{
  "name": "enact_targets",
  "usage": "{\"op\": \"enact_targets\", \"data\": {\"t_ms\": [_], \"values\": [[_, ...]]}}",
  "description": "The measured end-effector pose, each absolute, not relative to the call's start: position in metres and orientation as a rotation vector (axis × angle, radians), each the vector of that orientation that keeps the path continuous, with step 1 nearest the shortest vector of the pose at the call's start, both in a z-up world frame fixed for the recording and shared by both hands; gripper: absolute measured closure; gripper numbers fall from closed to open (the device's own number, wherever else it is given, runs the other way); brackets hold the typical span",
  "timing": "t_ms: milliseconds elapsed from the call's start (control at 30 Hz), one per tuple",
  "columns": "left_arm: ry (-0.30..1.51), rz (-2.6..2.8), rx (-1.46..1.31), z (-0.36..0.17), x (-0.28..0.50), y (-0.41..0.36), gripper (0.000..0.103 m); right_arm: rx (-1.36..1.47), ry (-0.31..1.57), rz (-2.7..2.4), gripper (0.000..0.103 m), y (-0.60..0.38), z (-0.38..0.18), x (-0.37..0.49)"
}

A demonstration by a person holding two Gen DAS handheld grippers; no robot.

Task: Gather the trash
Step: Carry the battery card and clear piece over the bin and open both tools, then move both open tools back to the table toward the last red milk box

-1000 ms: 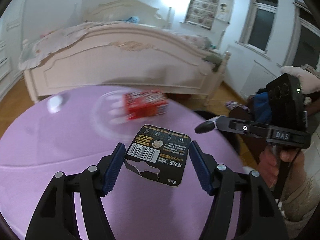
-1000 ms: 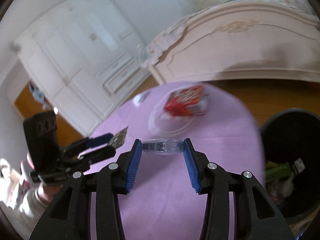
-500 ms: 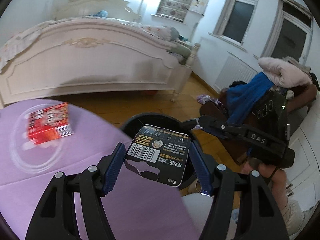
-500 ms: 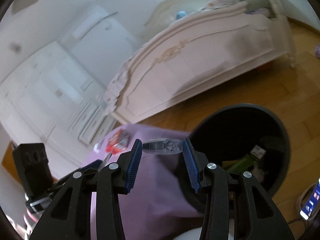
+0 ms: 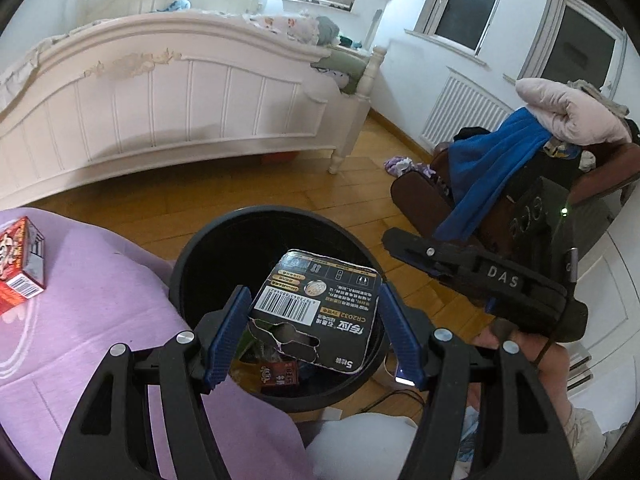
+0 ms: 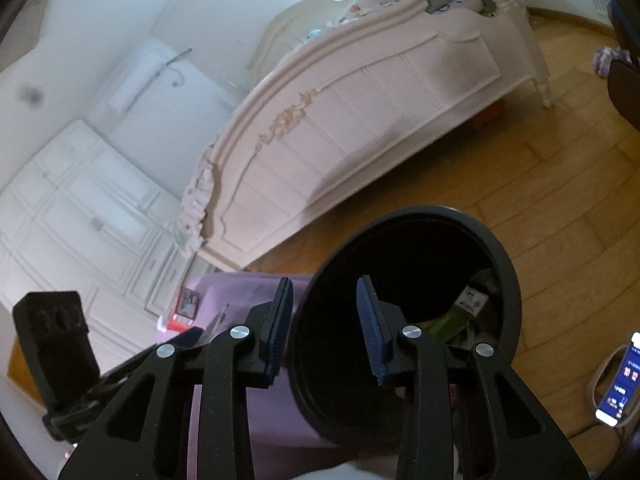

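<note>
My left gripper (image 5: 314,322) is shut on a black battery card pack (image 5: 316,304) with a barcode, held over the mouth of the black trash bin (image 5: 208,252). The bin holds wrappers and a green item. My right gripper (image 6: 324,322) is open and empty above the bin's rim (image 6: 508,280). The clear plastic piece it held is no longer between its fingers. The right gripper also shows in the left wrist view (image 5: 390,238), to the right of the bin.
A purple-clothed table (image 5: 80,320) lies left of the bin, with a red box (image 5: 18,264) on it. A white bed (image 5: 160,92) stands behind. A chair piled with clothes (image 5: 520,152) is at right. A phone (image 6: 620,380) lies on the wooden floor.
Both grippers swung from over the table to over the bin. The right gripper opened and the clear plastic piece left its fingers. The left still holds the card pack.
</note>
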State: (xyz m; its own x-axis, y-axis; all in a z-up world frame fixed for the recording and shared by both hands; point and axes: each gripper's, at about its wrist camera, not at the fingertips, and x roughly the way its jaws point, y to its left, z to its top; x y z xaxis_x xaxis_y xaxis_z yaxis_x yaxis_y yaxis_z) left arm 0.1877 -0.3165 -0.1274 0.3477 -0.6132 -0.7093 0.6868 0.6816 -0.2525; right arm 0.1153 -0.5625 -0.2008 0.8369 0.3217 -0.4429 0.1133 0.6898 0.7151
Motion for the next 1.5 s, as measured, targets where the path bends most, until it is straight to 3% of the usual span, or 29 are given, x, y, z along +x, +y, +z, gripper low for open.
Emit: {"op": "enact_targets", "data": {"t_ms": [267, 333, 367, 400, 633, 1067, 1500], "values": [[0.896, -0.822, 0.105, -0.13, 0.197, -0.326, 0.035, 0.849, 0.587, 0.121, 0.068, -0.569, -0.206, 0.111], [0.898, -0.798, 0.125, -0.131, 0.197, -0.327, 0.018, 0.855, 0.598, 0.119, 0.054, -0.568, -0.207, 0.111], [0.891, -0.781, 0.134, -0.131, 0.196, -0.327, 0.013, 0.868, 0.597, 0.106, 0.033, -0.568, -0.207, 0.11], [0.882, -0.772, 0.139, -0.13, 0.196, -0.324, 0.013, 0.876, 0.589, 0.103, 0.026, -0.568, -0.207, 0.11], [0.843, -0.684, 0.11, -0.117, 0.202, -0.273, 0.013, 0.802, 0.635, 0.178, 0.026, -0.532, -0.193, 0.133], [0.699, -0.135, 0.067, -0.095, 0.251, -0.062, 0.013, 0.264, 0.649, 0.493, 0.02, -0.373, -0.116, 0.22], [0.757, -0.005, 0.096, -0.124, 0.309, -0.007, 0.013, -0.214, 0.697, 0.598, 0.02, -0.272, -0.127, 0.292]]}}
